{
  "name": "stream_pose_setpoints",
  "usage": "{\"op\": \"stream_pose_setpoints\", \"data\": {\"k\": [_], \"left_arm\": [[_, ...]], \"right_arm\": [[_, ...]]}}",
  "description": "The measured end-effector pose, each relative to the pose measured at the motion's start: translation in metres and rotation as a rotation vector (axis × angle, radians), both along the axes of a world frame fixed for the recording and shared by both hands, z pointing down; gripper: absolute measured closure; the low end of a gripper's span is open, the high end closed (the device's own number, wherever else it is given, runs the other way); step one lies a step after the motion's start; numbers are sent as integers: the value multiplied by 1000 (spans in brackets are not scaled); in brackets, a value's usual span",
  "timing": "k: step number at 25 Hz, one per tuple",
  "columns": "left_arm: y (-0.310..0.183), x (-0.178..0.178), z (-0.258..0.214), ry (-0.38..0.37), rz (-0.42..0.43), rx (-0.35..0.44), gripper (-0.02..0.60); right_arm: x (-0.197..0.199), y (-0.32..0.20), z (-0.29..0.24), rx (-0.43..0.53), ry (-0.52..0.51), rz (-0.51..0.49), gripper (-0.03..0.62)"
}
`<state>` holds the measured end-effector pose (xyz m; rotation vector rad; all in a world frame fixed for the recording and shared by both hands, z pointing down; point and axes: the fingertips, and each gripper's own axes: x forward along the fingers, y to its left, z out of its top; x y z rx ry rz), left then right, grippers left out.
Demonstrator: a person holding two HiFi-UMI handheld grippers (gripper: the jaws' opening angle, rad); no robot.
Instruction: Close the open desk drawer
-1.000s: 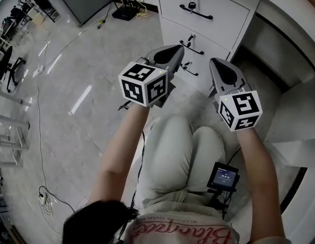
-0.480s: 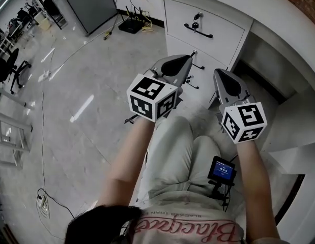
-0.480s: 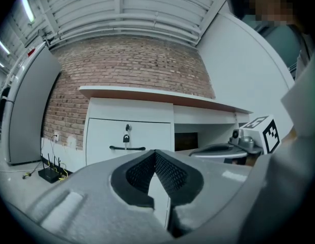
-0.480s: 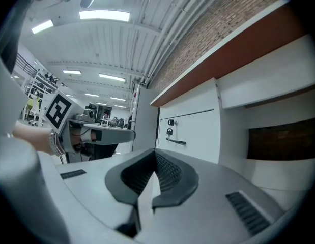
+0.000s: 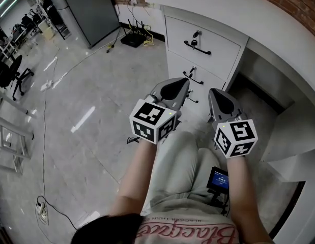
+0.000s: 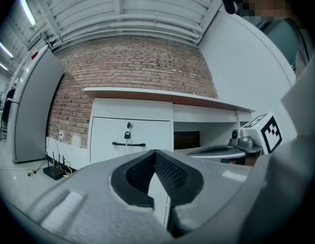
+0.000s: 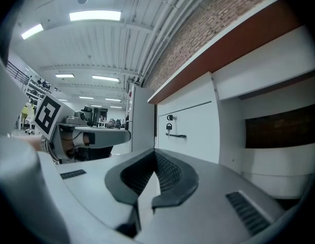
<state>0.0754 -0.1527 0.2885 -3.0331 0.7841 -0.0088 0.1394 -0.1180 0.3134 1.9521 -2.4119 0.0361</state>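
Jaws closed and empty, the left gripper (image 5: 180,85) and right gripper (image 5: 216,96) point at the drawers (image 5: 210,34) of the desk (image 5: 259,29) just ahead, the left nearer their handles (image 5: 197,47); seemingly none stands open.

Head view looks steeply down; both gripper views face the desk (image 5: 233,9) level
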Motion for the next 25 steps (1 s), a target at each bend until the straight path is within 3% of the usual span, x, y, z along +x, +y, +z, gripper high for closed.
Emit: {"op": "stream_pose_setpoints", "data": {"k": [25], "left_arm": [[5, 0, 6, -27, -3, 75, 575]], "right_arm": [[-14, 3, -9, 56, 42, -39, 585]]}}
